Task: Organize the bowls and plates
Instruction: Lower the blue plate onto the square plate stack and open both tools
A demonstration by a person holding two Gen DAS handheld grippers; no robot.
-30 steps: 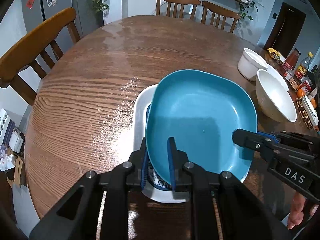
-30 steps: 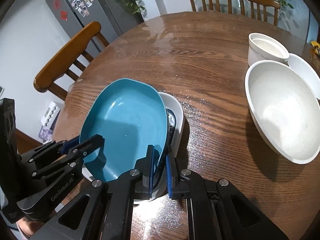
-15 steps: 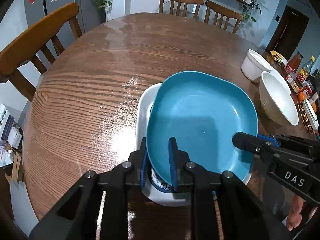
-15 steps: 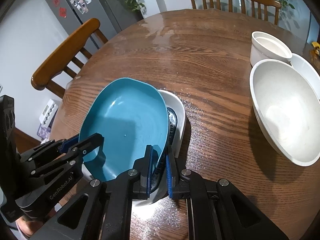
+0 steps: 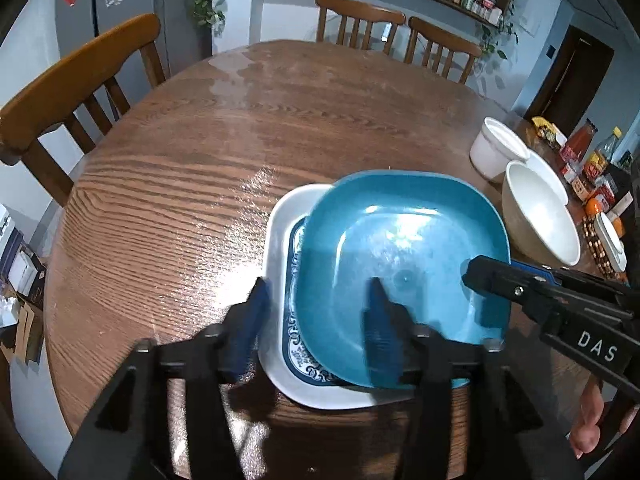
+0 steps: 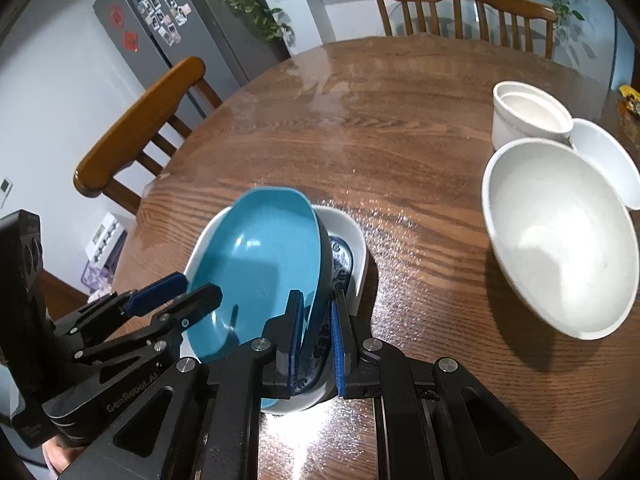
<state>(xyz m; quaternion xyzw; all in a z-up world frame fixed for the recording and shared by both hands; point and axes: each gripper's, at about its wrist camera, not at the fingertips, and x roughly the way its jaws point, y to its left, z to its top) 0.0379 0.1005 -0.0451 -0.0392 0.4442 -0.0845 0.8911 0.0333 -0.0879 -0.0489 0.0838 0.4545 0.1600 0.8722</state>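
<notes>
A square teal plate (image 5: 400, 248) (image 6: 256, 256) lies on a white plate with a blue pattern (image 5: 280, 232) (image 6: 352, 240) at the near side of the round wooden table (image 5: 200, 184). My left gripper (image 5: 318, 324) (image 6: 198, 288) straddles the teal plate's near rim. Its jaws are opening and its pads (image 5: 256, 316) stand clear of the rim. My right gripper (image 6: 316, 324) (image 5: 484, 280) is shut on the teal plate's right rim, which sits a little raised off the white plate.
A large white bowl (image 5: 540, 216) (image 6: 560, 240), a smaller white bowl (image 6: 608, 160) and a white straight-sided pot (image 5: 496, 152) (image 6: 528, 116) stand at the table's right. Bottles and jars (image 5: 580, 148) crowd the far right edge. Wooden chairs (image 5: 80, 80) ring the table.
My left gripper's jaws have sprung apart and let go of the teal plate's near rim. The plate has settled flatter onto the white plate. The right gripper keeps its hold.
</notes>
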